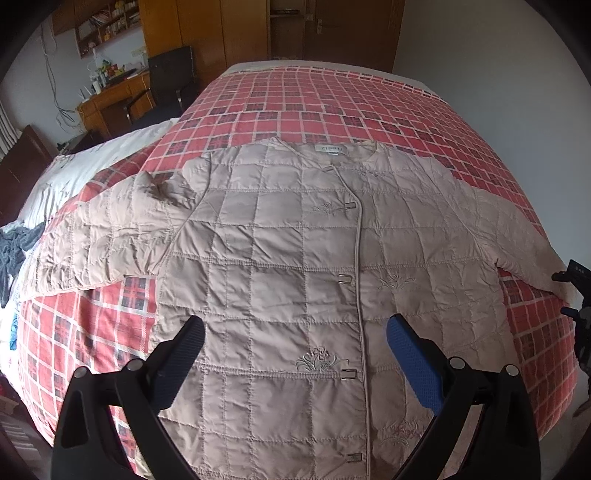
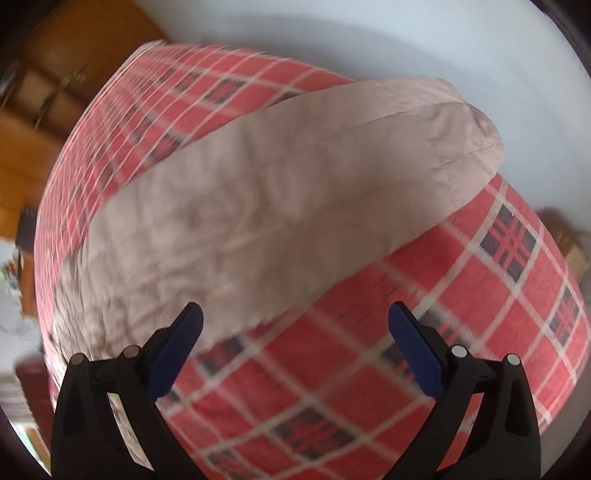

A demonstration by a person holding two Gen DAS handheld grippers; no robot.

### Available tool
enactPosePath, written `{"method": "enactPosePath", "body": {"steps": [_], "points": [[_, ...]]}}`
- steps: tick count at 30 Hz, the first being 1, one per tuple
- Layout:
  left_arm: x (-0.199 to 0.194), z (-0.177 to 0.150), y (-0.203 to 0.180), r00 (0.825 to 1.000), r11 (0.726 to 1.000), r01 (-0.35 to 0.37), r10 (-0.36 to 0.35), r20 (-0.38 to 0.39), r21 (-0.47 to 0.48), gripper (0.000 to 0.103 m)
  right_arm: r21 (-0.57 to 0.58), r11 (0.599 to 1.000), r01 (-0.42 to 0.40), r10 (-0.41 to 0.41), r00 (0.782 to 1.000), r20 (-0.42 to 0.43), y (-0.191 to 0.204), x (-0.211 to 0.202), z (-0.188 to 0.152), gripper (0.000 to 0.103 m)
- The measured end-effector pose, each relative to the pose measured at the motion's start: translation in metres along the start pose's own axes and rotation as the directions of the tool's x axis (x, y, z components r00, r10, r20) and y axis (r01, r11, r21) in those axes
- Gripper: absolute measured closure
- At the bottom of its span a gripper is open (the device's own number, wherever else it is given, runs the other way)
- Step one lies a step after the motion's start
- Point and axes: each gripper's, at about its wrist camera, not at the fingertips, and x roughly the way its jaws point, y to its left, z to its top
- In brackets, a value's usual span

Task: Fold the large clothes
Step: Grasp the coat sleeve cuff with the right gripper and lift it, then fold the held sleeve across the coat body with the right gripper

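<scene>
Red plaid bedspread (image 1: 332,99) covers a bed in a room with a wooden wardrobe (image 1: 207,33) and a cluttered desk (image 1: 110,96) behind; a pale quilted jacket (image 1: 280,258) lies flat on it, front up and fastened, collar toward the far end, both sleeves spread outward. Left gripper (image 1: 295,328) hovers level over the jacket's lower front, fingers spread wide, holding nothing; right gripper (image 2: 295,317) is tilted over the sleeve (image 2: 280,184) near the bed's edge, fingers equally wide apart and empty; that view is blurred; dark cloth (image 1: 14,251) lies at the left edge.
</scene>
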Motion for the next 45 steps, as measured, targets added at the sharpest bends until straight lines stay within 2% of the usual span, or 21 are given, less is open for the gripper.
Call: {"method": "enactPosePath", "body": {"steps": [2,5,7,10,12,13,15,17,20,24,26,28,32,35,38,42,45], "points": [[0.001,-0.001,-0.001,1.0,1.0,-0.002,0.002,-0.004,0.001,0.004,0.029,0.999,-0.019,0.019,1.0,0.004,-0.011,0.005,0.012,0.005],[0.001,-0.003,0.0,1.0,1.0,-0.006,0.006,-0.009,-0.006,0.004,0.089,0.995,-0.042,0.042,0.999,0.001,-0.024,0.014,0.023,0.014],[0.0,-0.004,0.002,1.0,1.0,-0.014,0.014,-0.009,-0.01,0.004,0.107,0.992,-0.064,0.061,0.998,0.029,-0.028,0.011,0.029,0.02],[0.0,-0.005,0.005,1.0,1.0,-0.023,0.023,-0.013,-0.016,0.004,0.135,0.988,-0.072,0.067,0.997,0.042,-0.037,0.008,0.035,0.039],[0.001,-0.006,0.008,0.999,0.999,-0.029,0.029,-0.017,-0.022,0.004,0.137,0.988,-0.072,0.065,0.996,0.055,-0.041,0.007,0.038,0.07],[0.002,-0.006,0.009,0.999,0.999,-0.032,0.031,-0.02,-0.025,0.004,0.141,0.986,-0.086,0.079,0.995,0.054,-0.044,0.007,0.04,0.074],[0.003,-0.007,0.012,0.999,0.999,-0.036,0.035,-0.024,-0.028,0.004,0.154,0.98,-0.127,0.119,0.991,0.056,-0.046,0.009,0.044,0.091],[0.004,-0.007,0.015,0.999,0.999,-0.039,0.039,-0.025,-0.029,0.004,0.138,0.981,-0.139,0.129,0.989,0.077,-0.043,0.001,0.044,0.096],[0.003,-0.008,0.02,0.999,0.998,-0.043,0.042,-0.024,-0.035,0.004,0.064,0.984,-0.165,0.155,0.978,0.139,-0.022,-0.023,0.039,0.098],[0.003,-0.007,0.028,0.999,0.998,-0.049,0.048,-0.021,-0.047,0.004,-0.082,0.955,-0.285,0.296,0.935,0.196,0.028,-0.063,0.029,0.098],[0.003,-0.007,0.033,0.999,0.997,-0.052,0.051,-0.019,-0.055,0.004,-0.173,0.926,-0.336,0.366,0.91,0.192,0.063,-0.078,0.022,0.098],[0.002,-0.006,0.038,0.998,0.996,-0.055,0.054,-0.015,-0.065,0.004,-0.28,0.879,-0.386,0.44,0.883,0.164,0.103,-0.091,0.009,0.098],[0.001,-0.006,0.05,0.998,0.994,-0.062,0.061,-0.01,-0.091,0.004,-0.446,0.779,-0.442,0.521,0.851,0.069,0.173,-0.102,-0.025,0.098],[0.001,-0.005,0.059,0.997,0.992,-0.072,0.072,-0.003,-0.106,0.004,-0.556,0.713,-0.427,0.512,0.859,-0.002,0.225,-0.095,-0.058,0.098],[0.001,-0.002,0.068,0.997,0.99,-0.074,0.075,0.001,-0.123,0.004,-0.621,0.664,-0.416,0.486,0.871,-0.064,0.264,-0.081,-0.087,0.098],[0.002,0.003,0.078,0.997,0.988,-0.072,0.074,0.01,-0.138,0.004,-0.695,0.612,-0.379,0.429,0.897,-0.111,0.305,-0.056,-0.131,0.098],[0.004,0.007,0.083,0.998,0.986,-0.066,0.069,0.01,-0.154,0.004,-0.738,0.553,-0.386,0.402,0.9,-0.169,0.325,-0.038,-0.163,0.098]]}}
